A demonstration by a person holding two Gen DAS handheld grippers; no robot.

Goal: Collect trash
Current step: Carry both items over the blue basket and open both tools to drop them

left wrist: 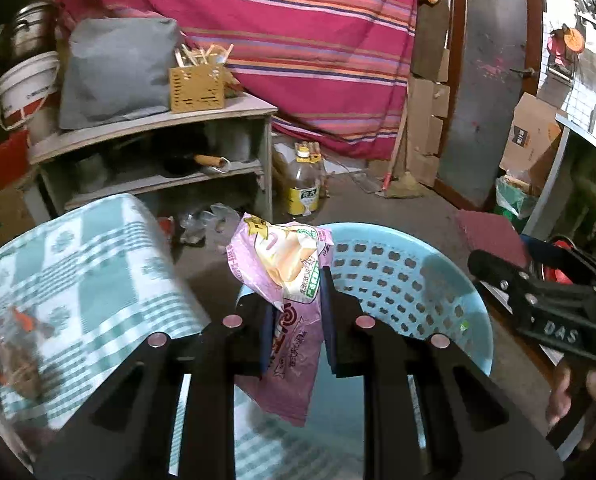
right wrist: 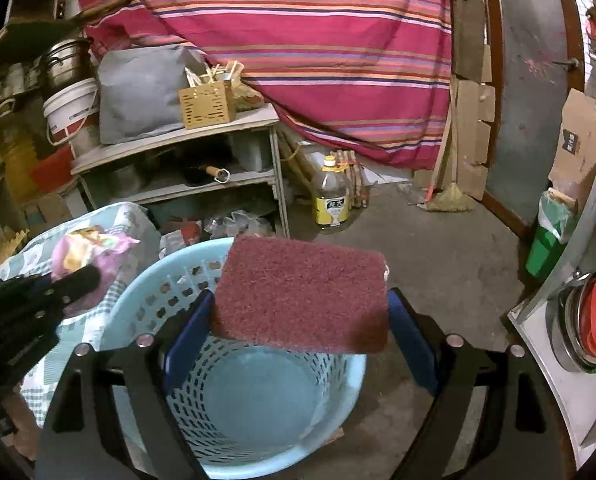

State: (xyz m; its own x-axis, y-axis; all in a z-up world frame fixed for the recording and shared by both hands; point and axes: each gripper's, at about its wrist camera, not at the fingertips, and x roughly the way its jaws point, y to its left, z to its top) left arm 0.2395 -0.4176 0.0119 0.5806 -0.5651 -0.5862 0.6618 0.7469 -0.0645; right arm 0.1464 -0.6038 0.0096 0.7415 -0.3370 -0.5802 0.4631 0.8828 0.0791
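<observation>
My left gripper is shut on a pink snack wrapper and holds it over the near rim of the light blue perforated basket. My right gripper is shut on a maroon scouring pad and holds it flat above the open basket, whose inside looks bare. The right gripper shows in the left wrist view with the pad. The left gripper and wrapper show at the left of the right wrist view.
A table with a green checked cloth stands left of the basket. Behind are a wooden shelf unit, an oil bottle on the floor, a striped red cloth, a door and a green bin.
</observation>
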